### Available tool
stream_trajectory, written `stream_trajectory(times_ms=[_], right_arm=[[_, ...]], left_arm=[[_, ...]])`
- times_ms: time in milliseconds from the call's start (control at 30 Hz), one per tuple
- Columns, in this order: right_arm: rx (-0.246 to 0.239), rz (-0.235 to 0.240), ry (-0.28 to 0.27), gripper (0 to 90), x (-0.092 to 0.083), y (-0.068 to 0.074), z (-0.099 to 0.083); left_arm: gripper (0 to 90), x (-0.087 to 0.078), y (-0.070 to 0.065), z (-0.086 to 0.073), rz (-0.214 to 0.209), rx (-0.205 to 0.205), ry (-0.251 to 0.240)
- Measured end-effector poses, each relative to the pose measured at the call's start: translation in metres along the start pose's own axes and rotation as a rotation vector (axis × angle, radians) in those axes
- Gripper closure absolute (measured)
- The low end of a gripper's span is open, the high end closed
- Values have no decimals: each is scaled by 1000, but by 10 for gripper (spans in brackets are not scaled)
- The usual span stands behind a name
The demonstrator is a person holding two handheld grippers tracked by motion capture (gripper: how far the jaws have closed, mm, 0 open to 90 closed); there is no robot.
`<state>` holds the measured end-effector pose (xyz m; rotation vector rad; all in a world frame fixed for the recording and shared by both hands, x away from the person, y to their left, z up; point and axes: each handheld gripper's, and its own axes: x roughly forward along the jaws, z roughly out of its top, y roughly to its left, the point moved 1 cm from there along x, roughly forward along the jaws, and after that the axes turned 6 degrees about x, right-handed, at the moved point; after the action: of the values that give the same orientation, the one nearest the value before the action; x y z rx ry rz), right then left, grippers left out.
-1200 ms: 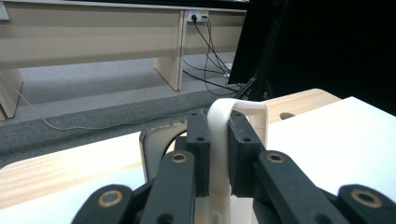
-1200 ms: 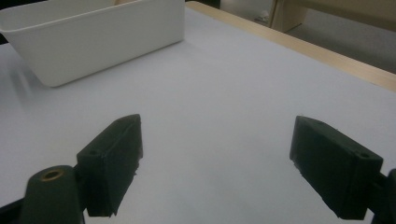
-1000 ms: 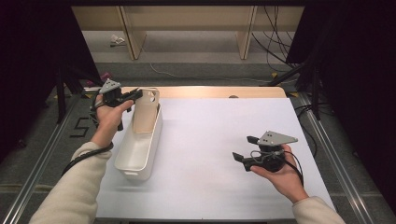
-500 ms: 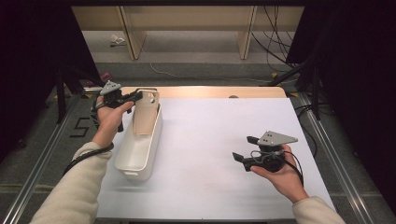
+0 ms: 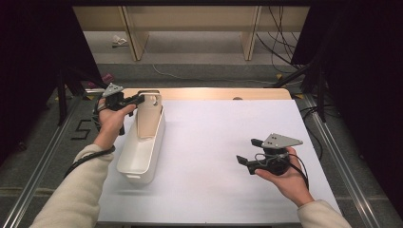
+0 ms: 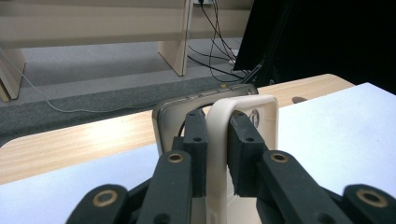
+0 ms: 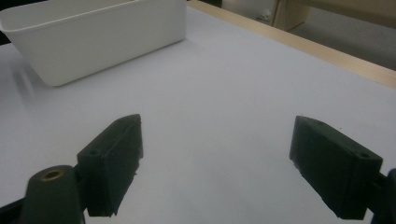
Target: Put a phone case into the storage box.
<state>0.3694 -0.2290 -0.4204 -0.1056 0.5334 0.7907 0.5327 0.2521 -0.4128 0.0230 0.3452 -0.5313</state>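
Observation:
A cream board (image 5: 148, 118) with a loop handle (image 6: 243, 100) stands tilted at the far end of a long white bin (image 5: 138, 164). My left gripper (image 5: 142, 98) is shut on that handle, one pad on each side of the cream loop (image 6: 218, 126). Its jaws have just been easing open slightly, with the handle still pinched between them. A metal-rimmed part (image 6: 187, 100) shows just behind the handle. My right gripper (image 5: 247, 151) is held low over the white table mat at the right, open, with nothing between its jaws (image 7: 215, 154).
The white bin (image 7: 93, 37) lies lengthwise at the left of the white mat (image 5: 223, 142). A wooden table edge (image 5: 214, 93) runs along the far side. Beyond it are wooden legs and cables on the floor.

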Motion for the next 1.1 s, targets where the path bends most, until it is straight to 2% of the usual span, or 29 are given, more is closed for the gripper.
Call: stream_trajectory(times_ms=[333,767,1100], right_arm=[[0,0,4,181,0,0,0],[1,3,4,181,0,0,0],[2,2,3,180,0,0,0]], left_arm=[[757,1,1,0,23,26,28],[678,6,0,3,120,70,114],[595,2,-4,5,135,89,133]])
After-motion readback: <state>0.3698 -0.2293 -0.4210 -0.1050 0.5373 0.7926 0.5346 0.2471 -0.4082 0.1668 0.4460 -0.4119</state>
